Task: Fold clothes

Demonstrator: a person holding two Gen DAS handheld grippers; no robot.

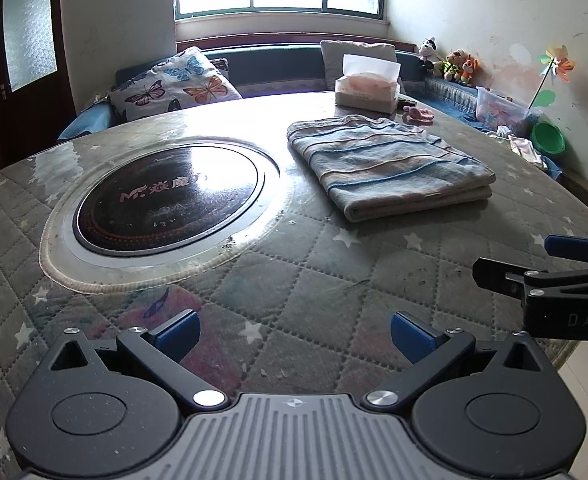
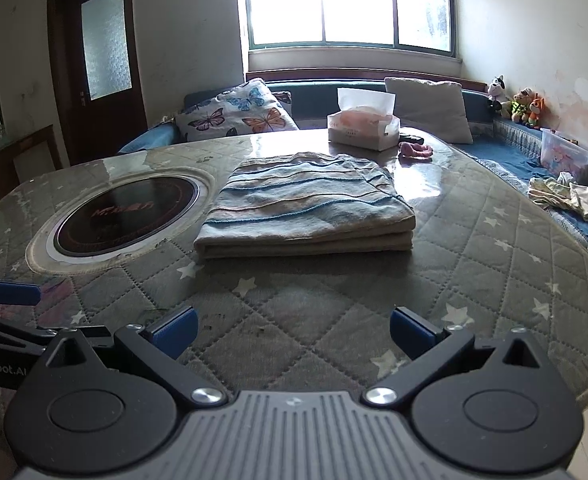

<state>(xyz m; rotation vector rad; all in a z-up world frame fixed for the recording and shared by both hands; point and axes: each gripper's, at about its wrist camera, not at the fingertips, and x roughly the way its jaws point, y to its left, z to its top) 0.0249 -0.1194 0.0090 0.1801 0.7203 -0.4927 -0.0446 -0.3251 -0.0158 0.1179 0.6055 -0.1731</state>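
Note:
A striped grey, blue and tan cloth [image 1: 389, 162] [image 2: 309, 208] lies folded into a thick rectangle on the quilted table cover. My left gripper [image 1: 294, 338] hovers open over the near table edge, well short of the cloth, nothing between its blue pads. My right gripper [image 2: 294, 332] is open too, straight in front of the cloth's near folded edge, and empty. The right gripper's fingers [image 1: 533, 276] show at the right edge of the left wrist view. At the left edge of the right wrist view, the left gripper's blue pad [image 2: 12, 294] pokes in.
A round black induction hob [image 1: 170, 196] [image 2: 128, 214] is set into the table left of the cloth. A tissue box [image 1: 367, 86] [image 2: 363, 128] and a small pink item [image 2: 415, 150] sit at the far edge. Behind it runs a bench with cushions [image 1: 174, 80], toys and loose clothes [image 2: 569, 198].

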